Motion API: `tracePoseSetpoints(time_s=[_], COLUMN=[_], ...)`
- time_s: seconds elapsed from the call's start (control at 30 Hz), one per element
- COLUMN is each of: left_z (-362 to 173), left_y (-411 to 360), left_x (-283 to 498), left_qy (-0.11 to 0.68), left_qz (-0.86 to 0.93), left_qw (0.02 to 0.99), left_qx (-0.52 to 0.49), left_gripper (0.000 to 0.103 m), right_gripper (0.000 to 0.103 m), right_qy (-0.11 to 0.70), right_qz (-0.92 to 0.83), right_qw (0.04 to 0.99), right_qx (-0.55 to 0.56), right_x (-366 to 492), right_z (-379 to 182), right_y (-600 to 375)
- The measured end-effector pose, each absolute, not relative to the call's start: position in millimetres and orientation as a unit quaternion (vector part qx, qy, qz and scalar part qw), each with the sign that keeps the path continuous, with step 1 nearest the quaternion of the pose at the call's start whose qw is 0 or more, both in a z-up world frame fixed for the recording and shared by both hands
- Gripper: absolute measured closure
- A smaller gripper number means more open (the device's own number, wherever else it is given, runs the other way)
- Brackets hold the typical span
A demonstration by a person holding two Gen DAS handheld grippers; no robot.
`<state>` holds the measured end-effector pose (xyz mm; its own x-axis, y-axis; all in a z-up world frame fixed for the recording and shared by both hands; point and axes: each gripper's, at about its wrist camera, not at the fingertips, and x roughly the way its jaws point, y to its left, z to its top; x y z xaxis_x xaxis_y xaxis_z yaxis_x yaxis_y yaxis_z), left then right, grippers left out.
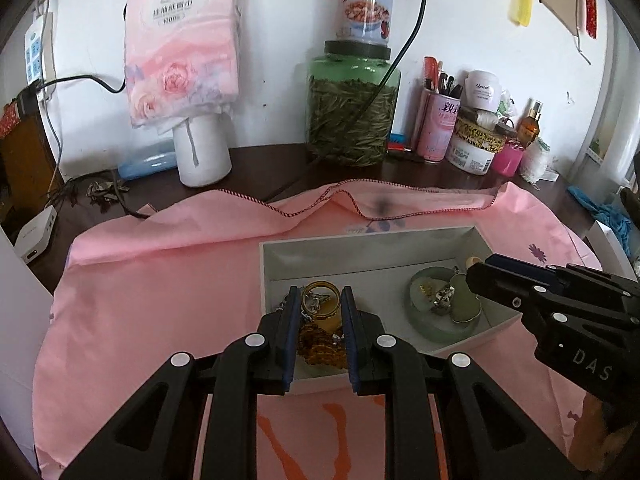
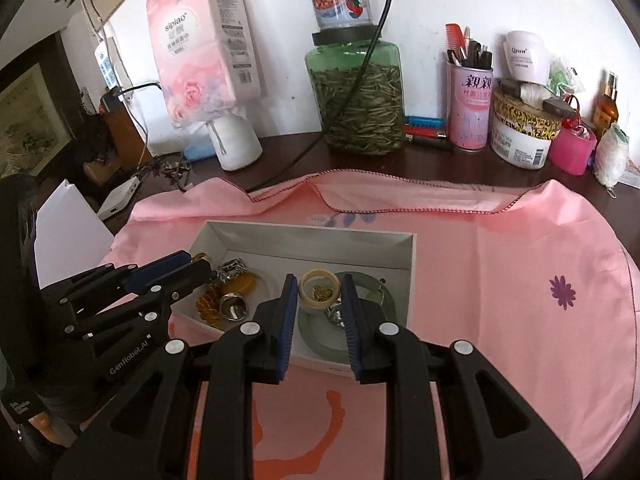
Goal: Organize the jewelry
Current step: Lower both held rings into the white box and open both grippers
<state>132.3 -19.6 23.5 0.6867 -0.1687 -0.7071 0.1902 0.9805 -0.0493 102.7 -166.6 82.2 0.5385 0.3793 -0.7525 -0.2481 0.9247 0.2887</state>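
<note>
One white box (image 2: 404, 264) sits mid-frame on the pink cloth (image 2: 520, 280), long axis left-right. At its left lie amber pieces (image 2: 208, 304); right, one green bangle (image 2: 320, 344). Two tools, left tool (image 1: 320, 336) and right tool (image 2: 318, 320), both pinched together, empty.

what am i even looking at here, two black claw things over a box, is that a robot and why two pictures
No robot: a person holds one two-finger gripper in each hand, each carrying a fisheye camera looking along its fingers. One picture comes from the left gripper, the other from the right gripper, so each also sees the other from the side. Below them a white box sits on a pink cloth. It holds jewelry: an amber bangle, a pale green bangle, a cream ring, and small pieces. Neither gripper visibly holds anything; the jewelry seen between the fingers lies in the box below.
</note>
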Motion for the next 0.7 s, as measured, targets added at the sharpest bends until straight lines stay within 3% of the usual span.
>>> tracePoseSetpoints(time_s=[0.1,0.17,0.2,0.33,0.5,0.6,0.7], left_z=[18.4,15.8,15.6,21.0,28.7,32.7,36.9], left_y=[-21.9,-23.2,-23.5,-20.7,-19.9,-23.9,-24.0], left_x=[135.6,136.3,136.2,133.2,126.7,121.2,117.4], left_qy=[0.392,0.396,0.396,0.389,0.374,0.363,0.357], left_qz=[-0.102,-0.101,-0.101,-0.104,-0.098,-0.091,-0.082], left_qw=[0.914,0.913,0.912,0.915,0.922,0.927,0.930], left_qx=[0.014,0.014,0.014,0.006,0.005,0.019,0.025], left_gripper=[0.082,0.075,0.070,0.068,0.058,0.046,0.043], right_gripper=[0.078,0.060,0.060,0.060,0.058,0.047,0.037], right_qy=[0.449,0.453,0.452,0.447,0.433,0.427,0.418], right_qz=[0.173,0.163,0.159,0.159,0.164,0.159,0.141], right_qw=[0.874,0.873,0.874,0.876,0.882,0.887,0.896], right_qx=[0.073,0.073,0.075,0.084,0.083,0.070,0.053], right_x=[105.5,107.5,107.4,105.7,99.2,95.2,90.1], right_z=[78.6,74.0,73.1,76.4,86.9,91.2,98.0], right_y=[-167.0,-168.0,-168.8,-173.2,-172.1,-168.7,-167.4])
